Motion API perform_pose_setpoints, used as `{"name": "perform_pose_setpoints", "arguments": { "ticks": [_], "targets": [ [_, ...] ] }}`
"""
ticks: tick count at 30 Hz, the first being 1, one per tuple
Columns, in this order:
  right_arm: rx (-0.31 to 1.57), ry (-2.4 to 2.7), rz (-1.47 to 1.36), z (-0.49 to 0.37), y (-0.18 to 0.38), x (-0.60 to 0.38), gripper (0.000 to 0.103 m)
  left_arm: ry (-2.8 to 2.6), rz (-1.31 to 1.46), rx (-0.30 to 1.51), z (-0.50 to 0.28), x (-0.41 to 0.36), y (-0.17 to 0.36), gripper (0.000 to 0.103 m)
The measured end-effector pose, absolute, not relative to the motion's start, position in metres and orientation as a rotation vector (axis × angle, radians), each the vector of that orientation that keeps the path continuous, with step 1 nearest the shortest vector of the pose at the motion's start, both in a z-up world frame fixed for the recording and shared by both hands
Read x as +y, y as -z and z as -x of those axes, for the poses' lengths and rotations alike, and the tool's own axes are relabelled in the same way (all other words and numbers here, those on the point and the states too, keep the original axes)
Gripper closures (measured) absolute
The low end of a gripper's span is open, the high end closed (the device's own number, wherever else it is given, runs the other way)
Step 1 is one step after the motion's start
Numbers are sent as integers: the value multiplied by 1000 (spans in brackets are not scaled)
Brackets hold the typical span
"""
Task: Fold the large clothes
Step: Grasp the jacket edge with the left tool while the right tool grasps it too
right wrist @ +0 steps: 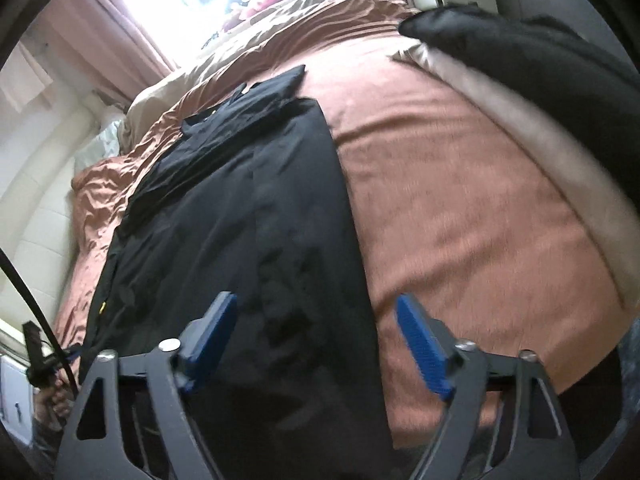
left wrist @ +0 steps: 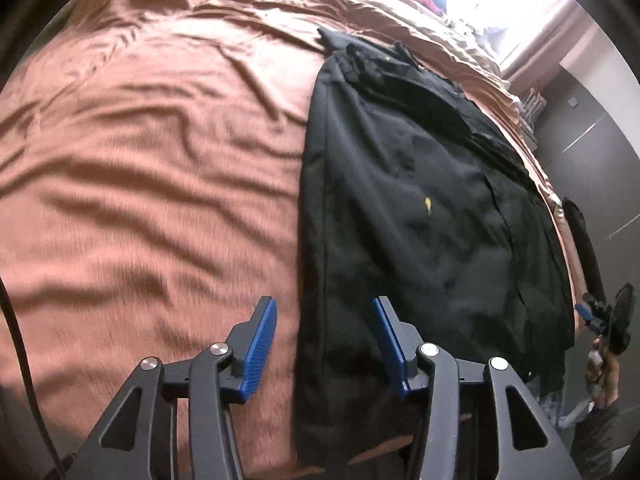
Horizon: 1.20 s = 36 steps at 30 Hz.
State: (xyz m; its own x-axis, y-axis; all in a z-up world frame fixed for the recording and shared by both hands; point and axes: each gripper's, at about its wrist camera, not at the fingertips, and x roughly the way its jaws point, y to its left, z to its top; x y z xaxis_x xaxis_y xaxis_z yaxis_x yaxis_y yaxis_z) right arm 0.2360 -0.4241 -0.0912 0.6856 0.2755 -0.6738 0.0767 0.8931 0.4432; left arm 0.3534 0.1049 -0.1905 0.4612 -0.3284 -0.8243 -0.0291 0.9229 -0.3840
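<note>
Bedspread (left wrist: 140, 140); black garment (left wrist: 420, 200) beneath open left tool (left wrist: 324, 344).

Your garment (left wrist: 420, 200) on the bed is plain black, broken only by one small yellow mark (left wrist: 427, 201) on its front. The bedsheet (left wrist: 140, 160) beneath it is a solid rusty copper-brown with a slight sheen. Beyond the garment, toward the window, the bedding turns pale beige (right wrist: 168, 84). The curtains (right wrist: 100, 28) are dusty pink. Your fingers (left wrist: 262, 344) carry ribbed blue pads on black frames.
</note>
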Motion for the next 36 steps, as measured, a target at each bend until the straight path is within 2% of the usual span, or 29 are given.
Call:
{"name": "perform_pose_setpoints", "arguments": {
  "ticks": [3,7,8,19,27,34,36],
  "targets": [
    [830,-125,-520,-224,106,-432,33,203,410,1080,-343,106,197,52],
    [830,-171,-626,-209,122,-442,43,245,497,1073,-330,107,200,53],
    [826,-195,-656,-204,126,-445,43,266,526,1078,-326,107,201,55],
    [724,-438,-961,-180,162,-457,44,349,739,1050,-314,109,212,58],
    [560,-484,-1141,-181,177,-460,44,374,862,961,-330,113,215,58],
    [557,-434,-1122,-188,169,-461,44,377,816,987,-325,105,213,58],
    [578,-413,-1103,-185,172,-454,44,373,801,997,-322,103,215,62]
  ]
}}
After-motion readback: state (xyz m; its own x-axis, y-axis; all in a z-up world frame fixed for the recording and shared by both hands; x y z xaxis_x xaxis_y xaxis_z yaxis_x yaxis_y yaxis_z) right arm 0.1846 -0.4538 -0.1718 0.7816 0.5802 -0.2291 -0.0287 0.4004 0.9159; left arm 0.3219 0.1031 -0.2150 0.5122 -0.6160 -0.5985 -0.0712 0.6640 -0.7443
